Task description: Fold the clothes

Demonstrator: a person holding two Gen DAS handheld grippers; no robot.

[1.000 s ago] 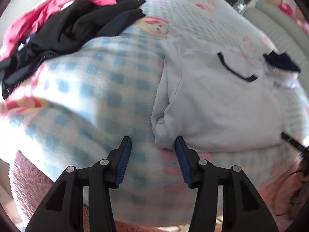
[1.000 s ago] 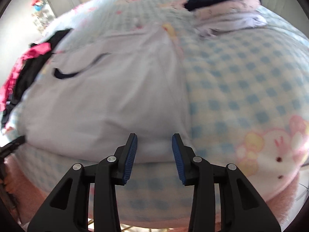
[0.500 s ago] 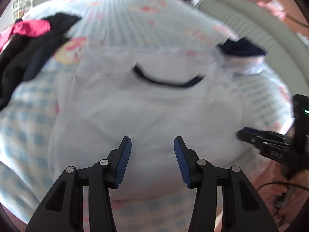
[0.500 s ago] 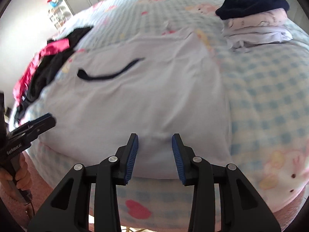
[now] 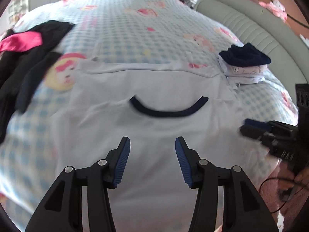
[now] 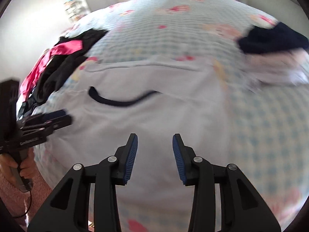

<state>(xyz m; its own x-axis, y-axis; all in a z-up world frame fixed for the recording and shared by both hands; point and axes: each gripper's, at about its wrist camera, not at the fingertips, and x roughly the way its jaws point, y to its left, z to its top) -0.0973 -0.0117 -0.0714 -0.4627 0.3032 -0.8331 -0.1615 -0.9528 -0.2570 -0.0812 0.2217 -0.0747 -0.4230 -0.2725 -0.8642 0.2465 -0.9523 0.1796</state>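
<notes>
I am judging the white shirt, lying flat on the checked bedspread, as light and limp, best pinched at its near hem corners. My left gripper is opening over it, empty; my right gripper is hovering unclenched, gripping nothing. Its dark neckline is facing me.

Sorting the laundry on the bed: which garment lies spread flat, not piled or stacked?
The white shirt with the dark collar, beneath both grippers; the black-pink heap is crumpled, the stack folded.
</notes>
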